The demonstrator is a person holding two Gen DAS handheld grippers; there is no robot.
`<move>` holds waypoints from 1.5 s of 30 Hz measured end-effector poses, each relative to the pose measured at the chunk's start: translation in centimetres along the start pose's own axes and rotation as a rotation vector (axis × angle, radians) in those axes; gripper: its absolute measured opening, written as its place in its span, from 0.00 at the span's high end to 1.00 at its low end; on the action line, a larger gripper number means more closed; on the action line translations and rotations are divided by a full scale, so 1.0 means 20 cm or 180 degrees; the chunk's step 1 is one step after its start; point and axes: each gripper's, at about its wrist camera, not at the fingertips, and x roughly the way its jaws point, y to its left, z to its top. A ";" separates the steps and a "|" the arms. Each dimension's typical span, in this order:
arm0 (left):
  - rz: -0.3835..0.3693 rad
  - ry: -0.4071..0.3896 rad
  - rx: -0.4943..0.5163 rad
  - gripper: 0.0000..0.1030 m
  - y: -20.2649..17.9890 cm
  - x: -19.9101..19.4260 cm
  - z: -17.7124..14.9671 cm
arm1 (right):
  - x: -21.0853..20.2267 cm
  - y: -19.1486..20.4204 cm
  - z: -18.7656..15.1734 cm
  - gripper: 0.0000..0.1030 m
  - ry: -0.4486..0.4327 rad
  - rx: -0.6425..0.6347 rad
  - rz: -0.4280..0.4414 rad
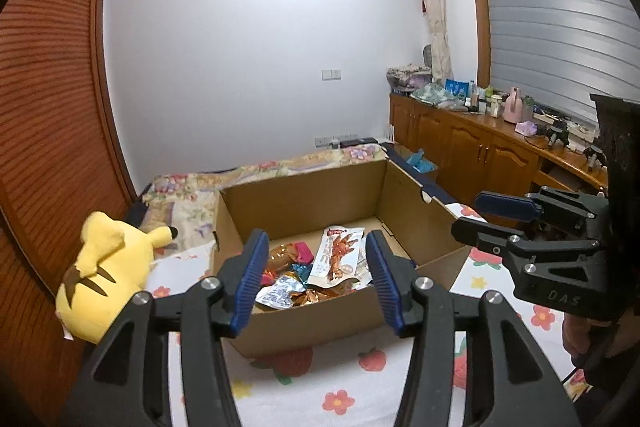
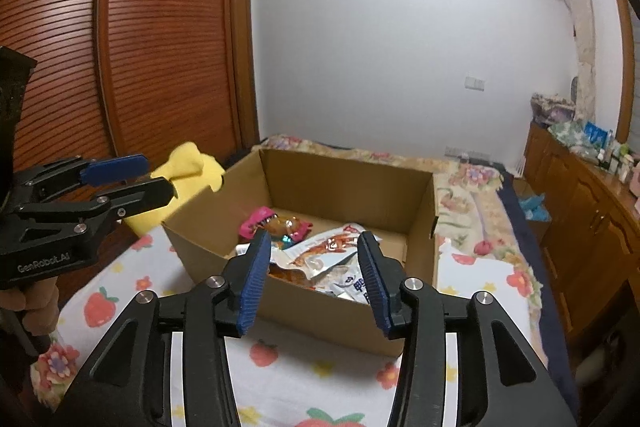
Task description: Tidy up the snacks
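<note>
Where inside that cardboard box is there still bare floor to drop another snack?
Bare floor in the brown cardboard box lies along its back wall and far right corner. The snack packets crowd the near left part.

Assorted snack packets lie jumbled inside the open cardboard box.

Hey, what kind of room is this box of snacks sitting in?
Most likely a bedroom at home. The cardboard box sits on a bed with a strawberry-print sheet, a yellow plush toy lies beside it, and a louvred wooden wardrobe stands behind.
</note>
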 end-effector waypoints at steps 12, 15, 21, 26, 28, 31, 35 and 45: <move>0.0181 -0.0275 0.0080 0.30 -0.04 -0.27 -0.08 | -0.27 0.09 -0.02 0.32 -0.0271 0.0050 -0.0107; 0.0225 -0.0291 0.0070 0.24 -0.05 -0.31 -0.09 | -0.31 0.11 -0.04 0.25 -0.0330 0.0073 -0.0131; 0.0374 -0.0436 0.0044 0.02 -0.08 -0.40 -0.12 | -0.37 0.11 -0.08 0.13 -0.0444 0.0136 -0.0260; 0.0389 -0.0456 -0.0012 0.00 -0.10 -0.45 -0.16 | -0.41 0.11 -0.13 0.09 -0.0475 0.0185 -0.0417; 0.0405 -0.0459 -0.0052 0.00 -0.10 -0.47 -0.17 | -0.42 0.11 -0.15 0.06 -0.0478 0.0213 -0.0493; 0.0408 -0.0456 -0.0080 0.00 -0.12 -0.48 -0.21 | -0.44 0.11 -0.18 0.03 -0.0473 0.0240 -0.0619; 0.0440 -0.0409 -0.0086 0.00 -0.13 -0.47 -0.25 | -0.46 0.11 -0.21 0.03 -0.0471 0.0270 -0.0671; 0.0449 -0.0262 -0.0277 0.00 -0.11 -0.44 -0.38 | -0.47 0.11 -0.30 0.03 -0.0420 0.0334 -0.0725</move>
